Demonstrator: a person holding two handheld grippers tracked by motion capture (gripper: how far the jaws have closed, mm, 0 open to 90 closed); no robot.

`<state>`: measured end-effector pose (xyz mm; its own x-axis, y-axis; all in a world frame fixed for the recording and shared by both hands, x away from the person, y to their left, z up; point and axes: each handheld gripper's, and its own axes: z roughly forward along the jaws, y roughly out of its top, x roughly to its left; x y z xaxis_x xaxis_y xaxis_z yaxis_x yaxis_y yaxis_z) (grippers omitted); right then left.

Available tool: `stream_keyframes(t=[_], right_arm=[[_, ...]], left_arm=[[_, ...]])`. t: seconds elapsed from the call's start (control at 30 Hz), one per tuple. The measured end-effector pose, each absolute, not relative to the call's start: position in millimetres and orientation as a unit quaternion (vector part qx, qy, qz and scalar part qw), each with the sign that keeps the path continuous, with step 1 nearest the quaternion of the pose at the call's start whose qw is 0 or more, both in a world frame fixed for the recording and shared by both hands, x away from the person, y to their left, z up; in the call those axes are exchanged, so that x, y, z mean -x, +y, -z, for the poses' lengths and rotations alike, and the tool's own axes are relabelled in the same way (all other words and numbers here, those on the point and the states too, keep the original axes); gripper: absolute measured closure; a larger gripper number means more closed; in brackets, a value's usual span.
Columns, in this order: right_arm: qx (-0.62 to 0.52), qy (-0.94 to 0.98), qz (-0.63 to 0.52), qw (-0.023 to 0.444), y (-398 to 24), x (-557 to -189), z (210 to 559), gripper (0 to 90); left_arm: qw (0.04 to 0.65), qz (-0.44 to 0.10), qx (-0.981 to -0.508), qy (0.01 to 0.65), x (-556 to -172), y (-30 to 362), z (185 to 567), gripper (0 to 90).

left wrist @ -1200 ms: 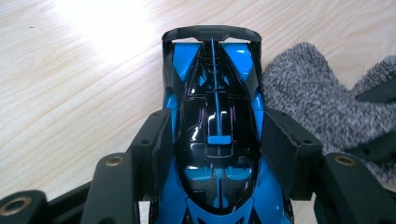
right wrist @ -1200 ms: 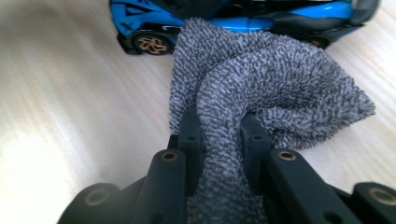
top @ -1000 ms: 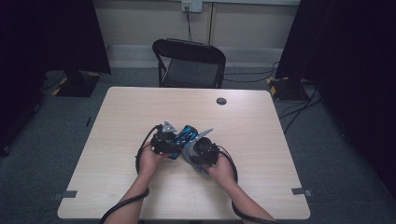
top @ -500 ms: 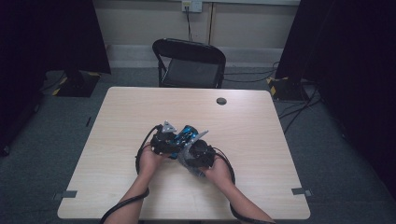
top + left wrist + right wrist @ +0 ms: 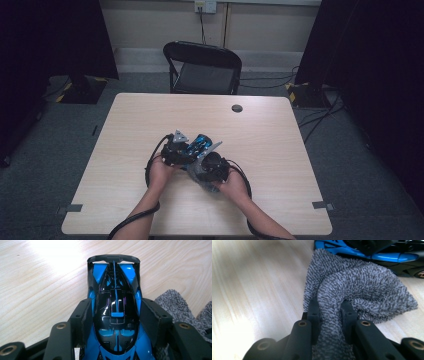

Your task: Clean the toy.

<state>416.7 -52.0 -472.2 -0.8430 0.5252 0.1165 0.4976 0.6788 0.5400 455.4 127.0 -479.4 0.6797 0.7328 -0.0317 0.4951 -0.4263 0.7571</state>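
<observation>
A blue and black toy racing car sits on the wooden table between the jaws of my left gripper. Both pads press on the car's flanks, and its rear wing points away from the camera. My right gripper is shut on a fold of a grey terry cloth, which spreads out toward the car. The cloth lies just right of the car in the left gripper view. From above, the left gripper, the car and the right gripper cluster mid-table.
The light wooden table has bare surface all around the hands. A round black cable cap sits near its far edge. A black folding chair stands behind the table. Cables trail from both grippers over the near edge.
</observation>
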Motion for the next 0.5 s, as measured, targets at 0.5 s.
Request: stream_keyframes(t=[0.5], right_arm=[[-0.264, 0.920, -0.287, 0.027, -68, -413, 462, 75.2]], left_arm=[[0.391, -0.154, -0.829, 0.369, -454, 129, 480, 44.3]])
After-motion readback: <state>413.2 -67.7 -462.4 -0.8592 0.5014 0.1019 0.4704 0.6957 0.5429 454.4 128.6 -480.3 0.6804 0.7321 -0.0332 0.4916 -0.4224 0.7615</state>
